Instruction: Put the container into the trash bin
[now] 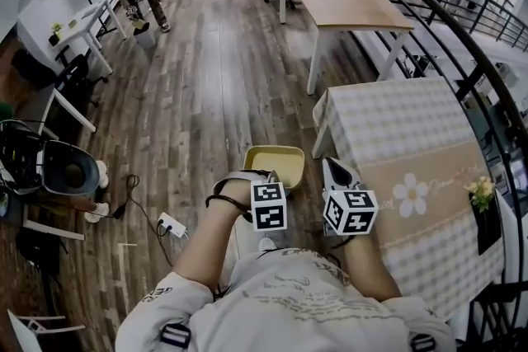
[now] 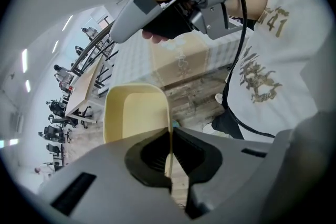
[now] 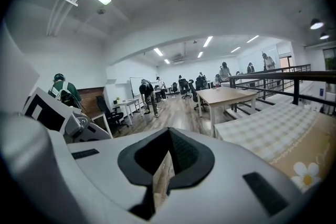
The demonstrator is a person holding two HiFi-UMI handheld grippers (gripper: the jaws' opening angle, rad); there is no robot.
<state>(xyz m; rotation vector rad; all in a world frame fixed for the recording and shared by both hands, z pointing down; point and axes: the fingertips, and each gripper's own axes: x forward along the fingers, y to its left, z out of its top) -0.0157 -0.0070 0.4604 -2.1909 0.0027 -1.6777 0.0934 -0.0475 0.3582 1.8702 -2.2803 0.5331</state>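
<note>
**Carry step: container gripped, bin not reached yet**

Your left gripper is clamped on the yellow container. The jaws are pinched on one thin side wall at the rim, and the open tub hangs out past the fingertips. It looks empty. The container is off the floor, just left of the near corner of the checked-cloth table, right in front of your body.

Your right gripper has its jaws closed with nothing between them, only floor showing through the slit. It sits nearer the table edge than the left one, beside the container but apart from it, aimed out across the room.

Step call: pick is done, drop isn't. This reads as the transport leg.

No sure trash bin in any view. A dark round-mouthed thing sits well left of the table, across the wood floor. It could be the bin, but I can't confirm that from here.

Next move needs:
- Find the bin first and get it into the head view.
- Keep the left jaws shut. The hold is a one-wall rim pinch, so the tub may swing or slip if you jerk.
- Bring the container over the bin mouth, then let go.
- Mind the power strip and its cable on the floor left of the table.
- The right gripper isn't needed, so keep it clear.
</note>
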